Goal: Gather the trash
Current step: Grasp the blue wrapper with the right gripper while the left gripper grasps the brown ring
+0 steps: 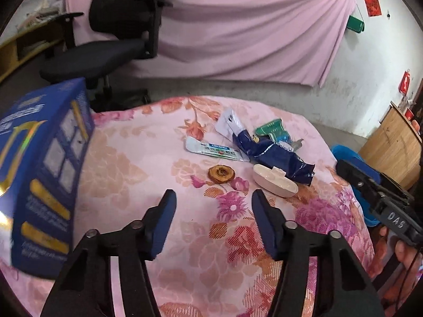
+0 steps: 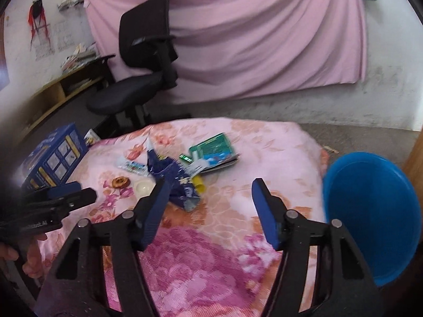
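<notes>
Trash lies on a pink floral cloth [image 1: 148, 158] [image 2: 277, 153]: a crumpled dark blue wrapper [image 1: 272, 153] [image 2: 174, 177], a green packet [image 1: 275, 130] [image 2: 214, 149], a white strip wrapper [image 1: 211, 149] [image 2: 132, 166], a white plastic cup [image 1: 273, 182] [image 2: 144, 186], a dried fruit slice [image 1: 221, 174] [image 2: 120, 181] and a yellow piece [image 2: 198, 181]. My left gripper [image 1: 214, 206] is open, short of the fruit slice and the cup. My right gripper [image 2: 208, 192] is open, its left finger just in front of the blue wrapper. A blue bowl [image 2: 370, 211] [image 1: 351, 163] sits at the table's right edge.
A tall blue carton [image 1: 42, 174] [image 2: 53, 155] stands at the table's left side. A black office chair [image 1: 116, 34] [image 2: 140, 74] is behind the table, before a pink curtain. A wooden cabinet [image 1: 394, 142] stands to the right. A hand [image 2: 29, 256] holds the left gripper.
</notes>
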Available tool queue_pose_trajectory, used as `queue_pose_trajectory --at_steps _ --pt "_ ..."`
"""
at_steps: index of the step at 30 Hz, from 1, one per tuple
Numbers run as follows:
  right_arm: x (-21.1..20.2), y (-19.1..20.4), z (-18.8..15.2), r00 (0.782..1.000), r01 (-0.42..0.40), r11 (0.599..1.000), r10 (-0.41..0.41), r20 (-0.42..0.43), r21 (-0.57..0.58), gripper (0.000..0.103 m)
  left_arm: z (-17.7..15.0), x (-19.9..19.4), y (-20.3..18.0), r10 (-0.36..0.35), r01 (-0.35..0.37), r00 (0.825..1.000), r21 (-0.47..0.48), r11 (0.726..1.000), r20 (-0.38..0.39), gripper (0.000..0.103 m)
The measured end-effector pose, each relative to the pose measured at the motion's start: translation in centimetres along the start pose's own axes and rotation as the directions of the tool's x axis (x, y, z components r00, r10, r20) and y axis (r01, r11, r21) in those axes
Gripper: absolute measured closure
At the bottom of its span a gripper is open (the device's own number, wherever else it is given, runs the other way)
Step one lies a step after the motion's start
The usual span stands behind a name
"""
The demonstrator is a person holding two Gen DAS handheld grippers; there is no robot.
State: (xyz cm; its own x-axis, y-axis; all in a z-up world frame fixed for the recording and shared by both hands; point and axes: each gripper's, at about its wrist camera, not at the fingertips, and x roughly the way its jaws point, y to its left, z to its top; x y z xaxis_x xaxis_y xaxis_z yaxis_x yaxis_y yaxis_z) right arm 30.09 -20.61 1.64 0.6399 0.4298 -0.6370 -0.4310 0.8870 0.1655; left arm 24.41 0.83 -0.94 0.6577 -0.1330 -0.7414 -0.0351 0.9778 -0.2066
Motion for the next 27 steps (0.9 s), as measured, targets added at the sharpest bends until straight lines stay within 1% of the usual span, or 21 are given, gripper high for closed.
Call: queue_pose_trajectory --at_steps 1,4,5,7,9,11,14,15,16,17,21,25,27 --pt "0.6 0.2 0.1 1.0 -0.008 1.0 0.007 -0.017 -0.006 0.02 0.2 0.3 -0.1 -0.002 0.003 1.0 0.007 1.0 -0.007 0.058" --pt "2.3 0.9 0.3 0.997 -0.03 0.999 0.029 -0.07 -0.015 0.027 0.7 1.5 -0.3 0.004 -0.003 0.999 0.035 0.999 -0.034 0.063" --pt "2.8 1.0 0.4 0.996 -0.038 0.999 0.037 -0.085 -0.012 0.028 0.9 1.9 -0.3 0.002 0.0 0.999 0.04 0.999 -0.045 0.066" --pt "3.8 1.0 0.7 0.992 -0.056 0.998 0.056 -0.11 -0.001 0.03 1.2 2.6 -0.3 -0.004 0.006 0.998 0.041 0.999 -0.065 0.068" --pt "4.8 0.9 0.8 0.987 -0.068 0.997 0.07 -0.141 0.017 0.03 1.6 3.5 -0.2 0.005 -0.002 0.996 0.036 0.999 -0.087 0.069" --pt "5.5 0.7 0.8 0.982 -0.087 0.995 0.094 -0.164 0.045 0.03 1.9 3.8 -0.3 0.012 -0.009 0.995 0.032 0.999 -0.094 0.071" --pt "6.3 0.2 0.7 0.973 -0.112 0.99 0.127 -0.192 0.087 0.031 2.4 4.2 -0.3 -0.004 0.007 0.995 0.029 1.0 -0.105 0.072" --pt "6.5 0.0 0.7 0.97 -0.121 0.988 0.139 -0.198 0.101 0.032 2.5 4.5 -0.4 -0.005 0.009 0.994 0.035 0.999 -0.11 0.073" --pt "6.5 -0.1 0.7 0.969 -0.125 0.986 0.145 -0.2 0.108 0.036 2.6 4.7 -0.5 -0.004 0.009 0.993 0.041 0.999 -0.115 0.077" --pt "6.6 -0.2 0.6 0.967 -0.133 0.984 0.154 -0.202 0.116 0.037 2.6 4.9 -0.7 0.0 0.006 0.993 0.051 0.999 -0.121 0.08" --pt "6.5 -0.2 0.6 0.963 -0.152 0.981 0.174 -0.205 0.119 0.044 2.4 5.3 -1.2 0.022 -0.01 0.992 0.094 0.996 -0.123 0.08" --pt "6.2 0.2 0.6 0.965 -0.157 0.982 0.175 -0.197 0.104 0.049 2.3 5.4 -1.0 0.018 -0.008 0.993 0.089 0.996 -0.114 0.08" --pt "5.9 0.4 0.5 0.967 -0.154 0.984 0.17 -0.19 0.093 0.05 2.1 5.1 -0.9 0.016 -0.007 0.994 0.076 0.997 -0.107 0.08"
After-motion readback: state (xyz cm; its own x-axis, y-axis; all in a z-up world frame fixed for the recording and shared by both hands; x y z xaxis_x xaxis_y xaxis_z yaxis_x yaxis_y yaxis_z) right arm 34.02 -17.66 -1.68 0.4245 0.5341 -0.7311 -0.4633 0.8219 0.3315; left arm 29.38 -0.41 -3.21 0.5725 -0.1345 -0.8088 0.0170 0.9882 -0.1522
